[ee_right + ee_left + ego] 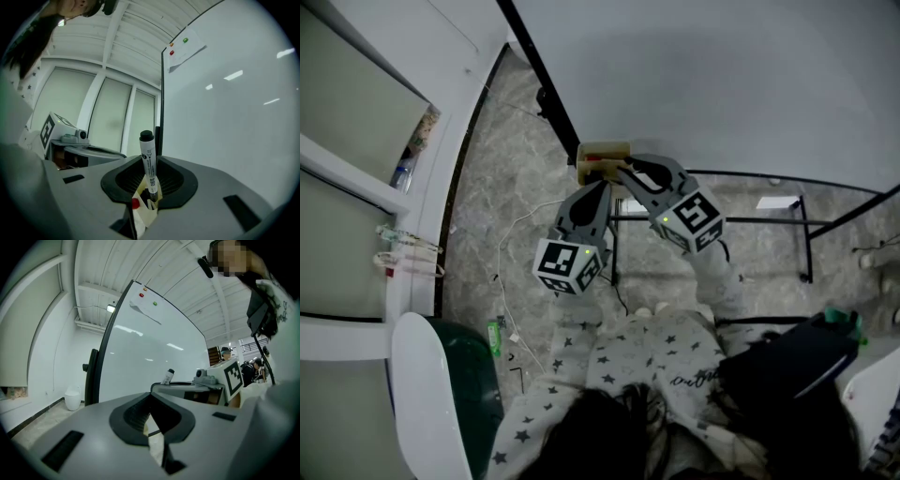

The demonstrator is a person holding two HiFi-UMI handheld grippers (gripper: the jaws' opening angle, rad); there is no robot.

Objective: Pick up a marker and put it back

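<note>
In the right gripper view a white marker [148,161] with a black cap stands upright between the jaws of my right gripper [149,190], which is shut on it. Just under it is a cream cardboard holder [143,213] with a red cap [135,203] showing inside. In the head view both grippers meet at that holder [602,157] by the whiteboard's edge. My left gripper [602,186] comes from below with its jaws closed on the holder's cream edge [154,439]. My right gripper [621,171] reaches in from the right. The marker [168,376] also shows in the left gripper view.
The whiteboard [722,75] fills the upper right, its black stand legs [804,246] on the marble floor. A windowed wall [356,187] runs down the left. A white and green chair [450,394] stands at lower left, a black bag [792,366] at lower right. Loose cables [511,281] lie on the floor.
</note>
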